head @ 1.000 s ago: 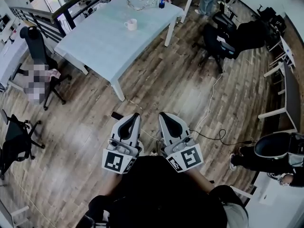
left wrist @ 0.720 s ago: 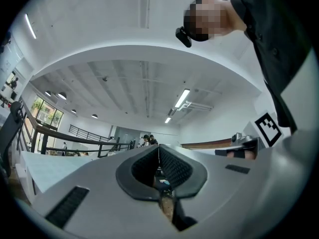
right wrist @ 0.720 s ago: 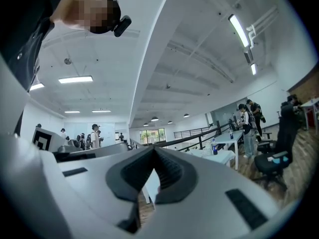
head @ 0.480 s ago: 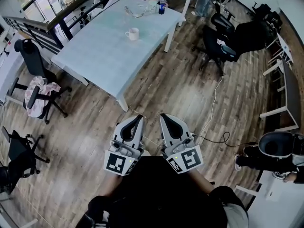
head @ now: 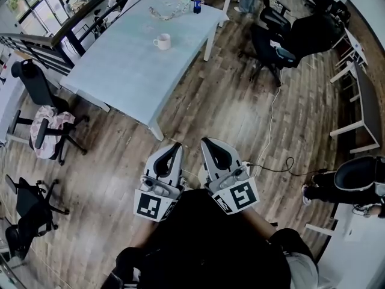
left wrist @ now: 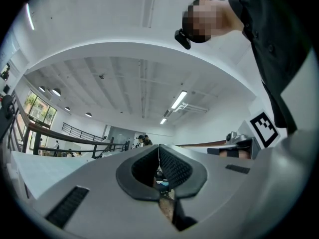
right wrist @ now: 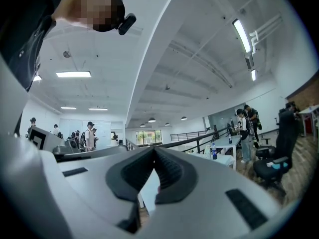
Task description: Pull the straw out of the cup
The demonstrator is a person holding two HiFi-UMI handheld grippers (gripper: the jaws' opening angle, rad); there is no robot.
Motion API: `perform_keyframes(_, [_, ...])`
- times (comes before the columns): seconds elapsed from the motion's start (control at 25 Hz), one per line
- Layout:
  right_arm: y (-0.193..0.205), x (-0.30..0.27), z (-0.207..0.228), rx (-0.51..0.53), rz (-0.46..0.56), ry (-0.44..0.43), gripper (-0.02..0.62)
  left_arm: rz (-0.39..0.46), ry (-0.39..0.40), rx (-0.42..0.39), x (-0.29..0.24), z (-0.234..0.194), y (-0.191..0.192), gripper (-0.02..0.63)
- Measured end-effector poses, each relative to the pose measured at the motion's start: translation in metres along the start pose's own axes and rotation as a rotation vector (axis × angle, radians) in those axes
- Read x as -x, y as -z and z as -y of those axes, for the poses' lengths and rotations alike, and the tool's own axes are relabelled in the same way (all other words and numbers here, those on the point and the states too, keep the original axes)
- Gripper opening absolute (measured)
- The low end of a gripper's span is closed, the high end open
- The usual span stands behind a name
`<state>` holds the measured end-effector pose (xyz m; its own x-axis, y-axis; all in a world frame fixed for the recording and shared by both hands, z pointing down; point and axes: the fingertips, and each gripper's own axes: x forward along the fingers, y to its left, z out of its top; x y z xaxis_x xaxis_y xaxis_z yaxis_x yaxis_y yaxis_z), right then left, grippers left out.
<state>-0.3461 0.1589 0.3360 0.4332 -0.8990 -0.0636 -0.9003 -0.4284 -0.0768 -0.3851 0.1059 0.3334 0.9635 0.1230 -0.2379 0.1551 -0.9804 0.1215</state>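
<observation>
A white cup (head: 161,41) with a handle stands far off on the pale blue table (head: 120,71); it is too small to make out a straw. My left gripper (head: 175,144) and right gripper (head: 206,141) are held side by side close to my body, over the wooden floor, well short of the table. Both point toward the table. In the left gripper view the left gripper (left wrist: 159,146) has its jaws together with nothing between them. The right gripper (right wrist: 153,148) in its own view is likewise shut and empty.
A blue bottle (head: 197,2) and clutter sit at the table's far end. Black office chairs (head: 274,47) stand to the right, another chair with a cloth (head: 48,125) to the left. A cable (head: 271,131) runs across the floor. A seated person (head: 355,182) is at the right.
The table and cup have slid slightly down and left in the head view as I moved toward them. Both grippers keep their place side by side, still shut.
</observation>
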Motion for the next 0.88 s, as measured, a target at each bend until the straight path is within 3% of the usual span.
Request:
perform_keyframes(0.48, [0.005, -0.028, 0.033, -0.013, 0.0, -0.012, 0.009, -0.003, -0.01, 0.005, -0.037, -0.018, 0.013, 0.014])
perform_keyframes(0.88, [0.008, -0.088, 0.1, -0.029, -0.007, -0.072, 0.009, -0.009, -0.068, -0.022, -0.111, -0.053, 0.031, 0.014])
